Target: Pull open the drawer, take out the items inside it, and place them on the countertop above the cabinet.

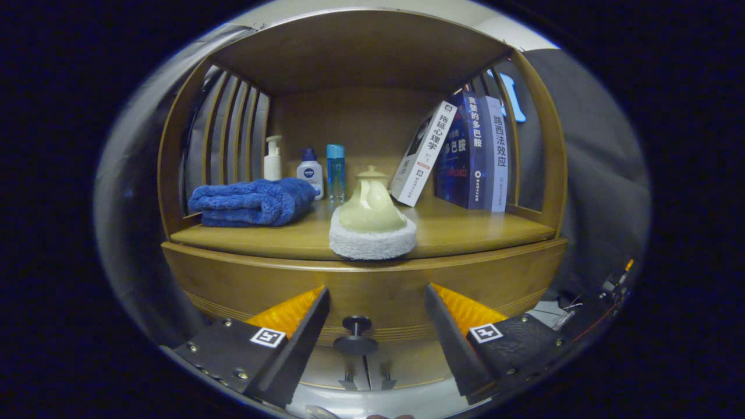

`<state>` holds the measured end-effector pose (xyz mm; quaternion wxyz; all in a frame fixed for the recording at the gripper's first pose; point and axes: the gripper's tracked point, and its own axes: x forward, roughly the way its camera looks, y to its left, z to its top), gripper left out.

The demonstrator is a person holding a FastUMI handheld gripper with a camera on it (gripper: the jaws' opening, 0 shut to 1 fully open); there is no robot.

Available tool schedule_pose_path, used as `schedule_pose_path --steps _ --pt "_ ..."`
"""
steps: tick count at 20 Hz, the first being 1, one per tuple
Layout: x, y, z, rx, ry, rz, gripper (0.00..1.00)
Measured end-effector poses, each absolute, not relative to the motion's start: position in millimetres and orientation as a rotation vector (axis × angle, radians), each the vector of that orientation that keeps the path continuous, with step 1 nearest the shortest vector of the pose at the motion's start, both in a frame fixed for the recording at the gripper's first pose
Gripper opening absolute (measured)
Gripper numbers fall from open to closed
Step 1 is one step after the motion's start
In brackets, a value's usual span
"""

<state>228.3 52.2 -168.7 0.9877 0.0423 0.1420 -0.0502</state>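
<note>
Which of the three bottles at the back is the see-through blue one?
The tall clear blue bottle, rightmost of the three beside the blue towel. The other two bottles are white. The hand-held gripper is open before the drawer knob.

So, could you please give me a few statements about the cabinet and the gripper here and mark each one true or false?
1. The gripper is open, with the drawer knob in the gap between its fingers. True.
2. The fingers are clamped on the knob. False: both stand apart from it.
3. A folded blue towel lies on the countertop. True.
4. The books lie flat in a stack. False: they stand, with the white one leaning.
5. The pale green scrubber sits behind the bottles. False: it sits at the front edge, ahead of them.
</note>
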Motion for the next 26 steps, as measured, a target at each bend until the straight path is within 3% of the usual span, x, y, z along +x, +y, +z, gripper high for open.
schedule_pose_path --steps 16,26 --pt "225.5 57.5 -169.6 0.030 0.263 -0.061 0.99" --pt "142.9 7.6 -88.5 0.038 0.122 -0.033 0.99"
